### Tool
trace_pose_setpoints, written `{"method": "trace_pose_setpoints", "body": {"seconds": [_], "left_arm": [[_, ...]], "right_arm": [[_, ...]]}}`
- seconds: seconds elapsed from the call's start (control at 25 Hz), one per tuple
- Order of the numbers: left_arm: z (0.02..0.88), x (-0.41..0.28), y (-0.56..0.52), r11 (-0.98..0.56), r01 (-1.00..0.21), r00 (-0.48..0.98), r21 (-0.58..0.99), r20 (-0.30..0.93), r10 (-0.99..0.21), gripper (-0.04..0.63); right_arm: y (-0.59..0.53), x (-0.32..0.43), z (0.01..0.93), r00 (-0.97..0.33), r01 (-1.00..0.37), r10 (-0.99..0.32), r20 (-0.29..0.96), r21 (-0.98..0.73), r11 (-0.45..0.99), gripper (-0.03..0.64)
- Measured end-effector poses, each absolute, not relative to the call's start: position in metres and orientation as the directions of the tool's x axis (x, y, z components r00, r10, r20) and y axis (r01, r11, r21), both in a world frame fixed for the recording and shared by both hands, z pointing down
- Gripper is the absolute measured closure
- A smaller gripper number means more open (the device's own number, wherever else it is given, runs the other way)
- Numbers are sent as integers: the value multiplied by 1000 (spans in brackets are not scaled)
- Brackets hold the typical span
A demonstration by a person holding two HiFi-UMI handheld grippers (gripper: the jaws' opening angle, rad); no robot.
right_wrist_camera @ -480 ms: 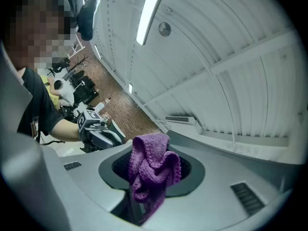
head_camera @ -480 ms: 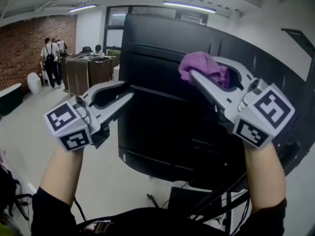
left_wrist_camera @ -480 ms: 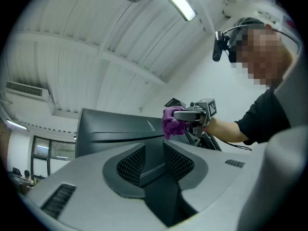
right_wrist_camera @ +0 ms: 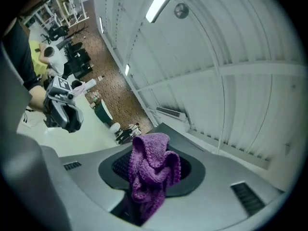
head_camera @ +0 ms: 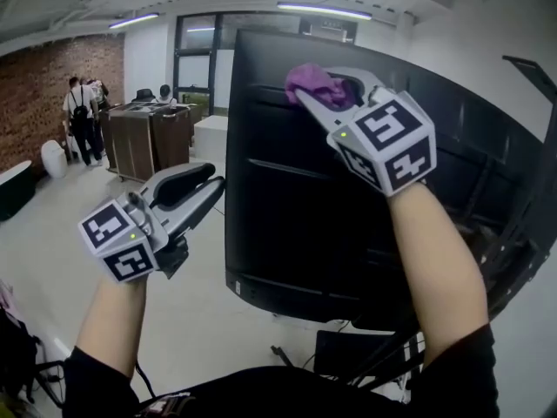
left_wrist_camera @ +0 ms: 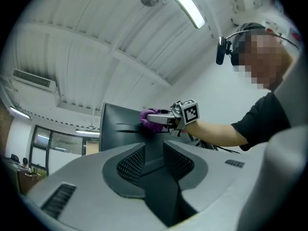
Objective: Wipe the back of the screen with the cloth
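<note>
From where I stand, the right gripper point(head_camera: 303, 94) is clamped on the purple cloth point(head_camera: 315, 83), a bunched wad pinched between its jaws with a lobe free at the front. It holds that wad up near the top edge of the black screen point(head_camera: 296, 216), at about 12 o'clock on the back panel. Whether the cloth touches the panel I cannot tell; it looks at or just beside it. The left gripper point(head_camera: 207, 190) hangs at 9 o'clock, just off the screen's left edge, jaws slightly parted with nothing between them. I judge the wiping to be at its upper stretch, with most of the back, down to 6 o'clock, yet to cover. To do it well, press the free lobe flat on the panel rather than the jaw tips, so hard plastic doesn't scrape; sweep in overlapping strokes from 12 towards 6 o'clock, easing over the horizontal ridges; the idle gripper could steady the left edge, since the screen may swing under pressure
</note>
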State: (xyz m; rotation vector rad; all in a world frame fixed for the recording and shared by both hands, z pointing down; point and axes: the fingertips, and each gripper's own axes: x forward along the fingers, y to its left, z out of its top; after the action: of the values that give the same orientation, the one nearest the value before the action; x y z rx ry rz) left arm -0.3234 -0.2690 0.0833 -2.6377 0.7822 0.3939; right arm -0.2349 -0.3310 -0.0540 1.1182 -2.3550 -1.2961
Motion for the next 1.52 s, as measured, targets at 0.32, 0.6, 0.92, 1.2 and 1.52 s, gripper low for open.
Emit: {"method": "trace_pose_setpoints", "body": {"seconds": [0.32,0.6,0.92,1.2,1.52], "left_arm": [[100,-357,-266,-784,-573,805,-239,-348,-481,494],[92,-327,-264,-804,-536,827,-257,-348,-441,494],[75,-251,-250,-832,-460,868,-310,-354,-348,494],[78,-220,-251,-839,-449,872,-307,-357,-336,494],[91,-252,-260,-827,-495,851,-267,-344,-398,494]], "right_arm": [[-364,-272,-47,-535,-371,-829,-160,926,62,480],[-352,-199,-50,-456,-323,-883,-114,945,45,479],[-330,-65,-49,-234,-207,-972,-22,978,28,477],[-318,30,-56,-45,-169,-999,-26,985,-18,479],[-299,-106,-10,-330,-58,-943,34,997,56,482]]}}
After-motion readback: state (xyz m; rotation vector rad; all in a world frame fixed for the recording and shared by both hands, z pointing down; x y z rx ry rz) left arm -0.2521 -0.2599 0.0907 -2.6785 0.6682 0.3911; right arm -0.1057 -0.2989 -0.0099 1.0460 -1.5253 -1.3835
